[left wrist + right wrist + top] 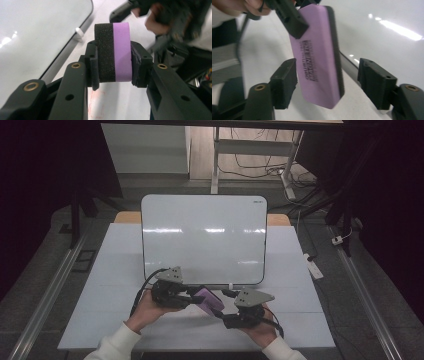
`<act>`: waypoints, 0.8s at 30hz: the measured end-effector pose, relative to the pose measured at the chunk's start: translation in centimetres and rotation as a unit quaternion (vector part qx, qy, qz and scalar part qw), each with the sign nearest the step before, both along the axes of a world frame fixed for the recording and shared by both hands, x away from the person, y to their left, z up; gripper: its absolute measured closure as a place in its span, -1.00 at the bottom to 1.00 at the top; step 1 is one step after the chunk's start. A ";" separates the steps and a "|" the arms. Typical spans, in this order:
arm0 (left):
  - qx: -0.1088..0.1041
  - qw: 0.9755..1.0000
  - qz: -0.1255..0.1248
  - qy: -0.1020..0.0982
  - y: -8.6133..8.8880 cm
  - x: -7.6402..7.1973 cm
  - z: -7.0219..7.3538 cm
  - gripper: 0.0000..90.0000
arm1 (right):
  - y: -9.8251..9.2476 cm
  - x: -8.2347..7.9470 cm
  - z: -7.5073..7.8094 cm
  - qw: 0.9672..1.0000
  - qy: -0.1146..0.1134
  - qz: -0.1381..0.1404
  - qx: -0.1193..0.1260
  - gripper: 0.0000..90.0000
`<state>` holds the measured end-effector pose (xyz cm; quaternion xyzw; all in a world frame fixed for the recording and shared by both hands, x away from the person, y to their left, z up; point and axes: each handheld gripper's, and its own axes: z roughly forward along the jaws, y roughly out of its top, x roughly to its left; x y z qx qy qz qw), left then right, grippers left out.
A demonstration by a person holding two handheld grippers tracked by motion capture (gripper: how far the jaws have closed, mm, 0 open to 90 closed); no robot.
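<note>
Now the left gripper [113, 66] is clenched on the purple eraser [113, 52], its pads pressing the black felt side and the purple back, just above the table's [120, 270] near part, close to the whiteboard's [202, 237] near edge. At its right, the right gripper [327, 80] stands released, jaws wide around the eraser's free end without pressing it.

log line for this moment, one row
left gripper: shut on eraser | right gripper: open around eraser, not gripping | whiteboard: blank, behind
</note>
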<state>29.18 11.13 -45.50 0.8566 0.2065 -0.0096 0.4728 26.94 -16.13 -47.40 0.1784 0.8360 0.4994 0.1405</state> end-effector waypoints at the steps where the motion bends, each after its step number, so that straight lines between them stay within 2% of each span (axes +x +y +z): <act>1: 0.003 1.000 -0.008 -0.004 0.0 -0.1 0.0 0.40 | -0.3 0.2 0.1 1.000 0.010 0.008 0.004 -0.26; 5: 0.007 0.999 -0.033 -0.014 -0.2 -0.4 -0.1 0.40 | -0.8 1.1 0.0 0.998 0.048 0.044 0.012 -0.16; 7: 0.007 0.999 -0.042 -0.017 -0.4 -0.5 -0.2 0.40 | -0.8 1.5 -0.2 0.996 0.067 0.063 0.015 -0.10; 12: 0.004 0.998 -0.058 -0.022 -0.6 -0.7 -0.2 0.40 | -0.6 2.1 -0.3 0.992 0.093 0.090 0.010 0.03; 15: 0.004 0.998 -0.064 -0.024 -0.6 -0.7 -0.2 0.40 | -0.3 2.3 -0.5 0.988 0.108 0.113 0.010 0.21; 20: -0.004 0.998 -0.066 -0.018 -0.5 -0.6 -0.4 0.38 | -0.3 2.1 -0.5 0.986 0.108 0.123 0.006 0.33; 22: -0.005 0.999 -0.048 -0.023 -0.5 -0.6 -0.5 0.30 | -0.3 2.0 -0.4 0.987 0.103 0.121 0.005 0.38; 24: -0.005 0.999 -0.031 -0.022 -0.4 -0.6 -0.5 0.08 | -0.3 1.8 -0.4 0.989 0.096 0.111 0.005 0.41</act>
